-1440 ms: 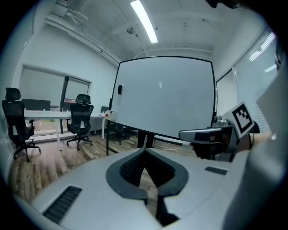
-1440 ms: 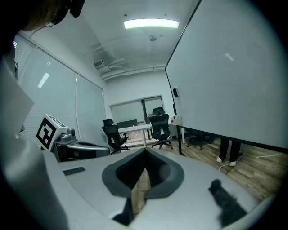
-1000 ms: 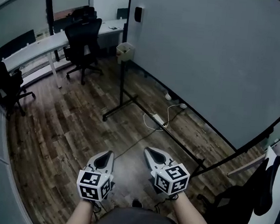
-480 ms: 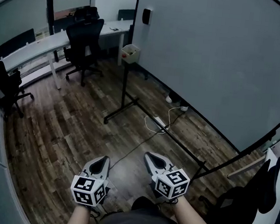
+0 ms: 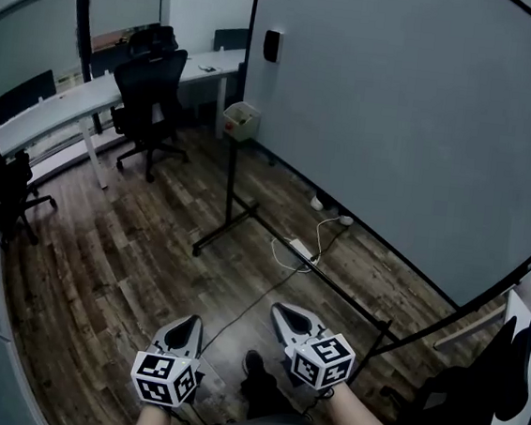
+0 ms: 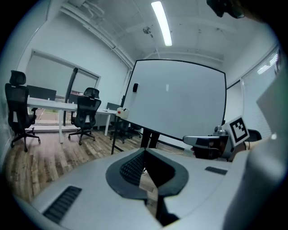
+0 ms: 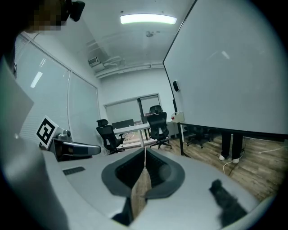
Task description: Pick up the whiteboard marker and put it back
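Note:
No whiteboard marker shows clearly in any view. A large whiteboard [image 5: 406,127] on a black stand fills the right of the head view, with a small white box [image 5: 241,117] at its left end and a black object [image 5: 272,45] higher on its edge. My left gripper [image 5: 196,319] and right gripper [image 5: 277,306] hang low over the wooden floor, far from the board, both shut and empty. In the left gripper view the jaws [image 6: 145,152] meet, facing the whiteboard [image 6: 180,99]. In the right gripper view the jaws [image 7: 145,150] are also together beside the board [image 7: 234,67].
The stand's foot bar [image 5: 238,209] crosses the floor, with a power strip and cable [image 5: 299,250] beside it. A long desk [image 5: 70,101] with black office chairs [image 5: 151,86] lines the left wall. Another black chair [image 5: 474,380] stands at the right. My shoe [image 5: 254,366] shows between the grippers.
Both grippers have slid lower in the head view and stayed shut. The view has shifted, the white box now sits lower in it, and a shoe has come into view.

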Demonstrator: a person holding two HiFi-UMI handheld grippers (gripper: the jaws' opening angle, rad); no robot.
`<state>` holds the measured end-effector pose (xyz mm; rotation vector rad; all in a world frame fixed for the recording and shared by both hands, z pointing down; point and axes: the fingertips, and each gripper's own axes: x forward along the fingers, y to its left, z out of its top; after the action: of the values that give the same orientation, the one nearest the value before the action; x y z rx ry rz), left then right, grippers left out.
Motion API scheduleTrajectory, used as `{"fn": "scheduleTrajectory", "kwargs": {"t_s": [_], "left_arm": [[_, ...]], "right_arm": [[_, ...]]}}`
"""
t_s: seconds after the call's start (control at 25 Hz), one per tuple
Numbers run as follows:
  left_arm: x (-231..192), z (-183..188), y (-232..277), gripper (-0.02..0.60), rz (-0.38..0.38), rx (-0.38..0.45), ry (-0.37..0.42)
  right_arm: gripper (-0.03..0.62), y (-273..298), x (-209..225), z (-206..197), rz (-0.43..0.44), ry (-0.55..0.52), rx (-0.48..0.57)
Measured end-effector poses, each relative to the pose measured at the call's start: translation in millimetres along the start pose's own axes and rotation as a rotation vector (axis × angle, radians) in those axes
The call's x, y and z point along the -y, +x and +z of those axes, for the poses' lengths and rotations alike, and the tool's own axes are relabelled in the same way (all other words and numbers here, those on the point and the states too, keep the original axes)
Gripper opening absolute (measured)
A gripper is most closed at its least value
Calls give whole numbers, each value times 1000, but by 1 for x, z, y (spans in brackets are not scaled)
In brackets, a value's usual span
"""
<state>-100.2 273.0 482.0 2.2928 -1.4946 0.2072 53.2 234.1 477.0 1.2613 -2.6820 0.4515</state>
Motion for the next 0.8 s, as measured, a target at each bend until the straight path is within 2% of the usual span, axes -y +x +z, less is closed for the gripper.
{"fn": "scheduleTrajectory", "kwargs": {"t_s": [0.48,0.8], "left_arm": [[-29,74,119,14,53,26,5],[-44,102,188,14,100,7,28]], "right_arm": [[23,104,92,66,63,-28,19],[23,159,148,89,112,-35,3]]}}
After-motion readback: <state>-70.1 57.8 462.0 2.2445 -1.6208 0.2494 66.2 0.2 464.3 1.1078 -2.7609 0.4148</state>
